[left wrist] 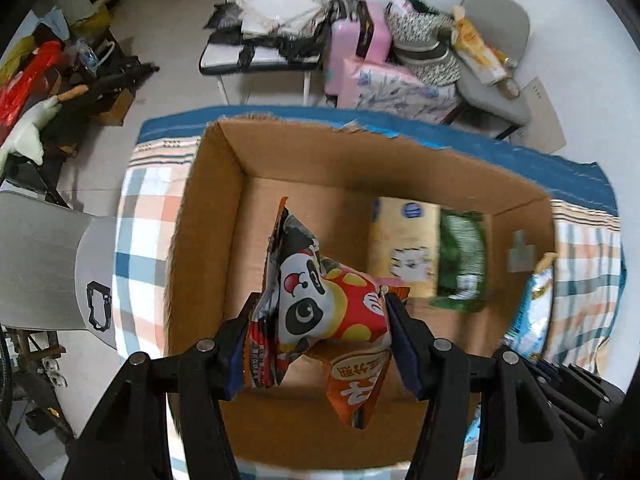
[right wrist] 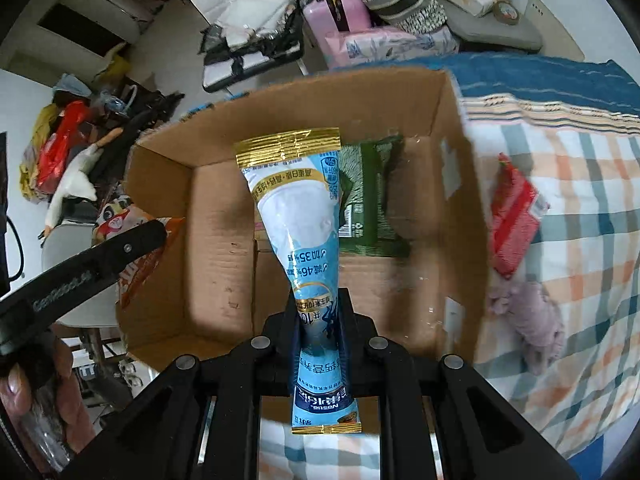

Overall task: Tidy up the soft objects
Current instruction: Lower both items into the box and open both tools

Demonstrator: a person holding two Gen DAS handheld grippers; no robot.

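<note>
The left gripper [left wrist: 320,320] is closed partway around a puffy panda snack bag [left wrist: 320,312], red and orange with a black-and-white panda face, pinching it at both sides above the open cardboard box [left wrist: 208,208]. Inside the box lie two packs side by side: a yellow tissue pack [left wrist: 404,240] and a dark green packet [left wrist: 464,260]. The right gripper [right wrist: 320,320] is squeezed nearly shut on a long blue-and-white milk powder pouch [right wrist: 296,208] with gold end seals, held over the same box. On the checked blanket [right wrist: 580,200] right of the box rest one red packet [right wrist: 514,224] and one mauve plush toy [right wrist: 532,320].
</note>
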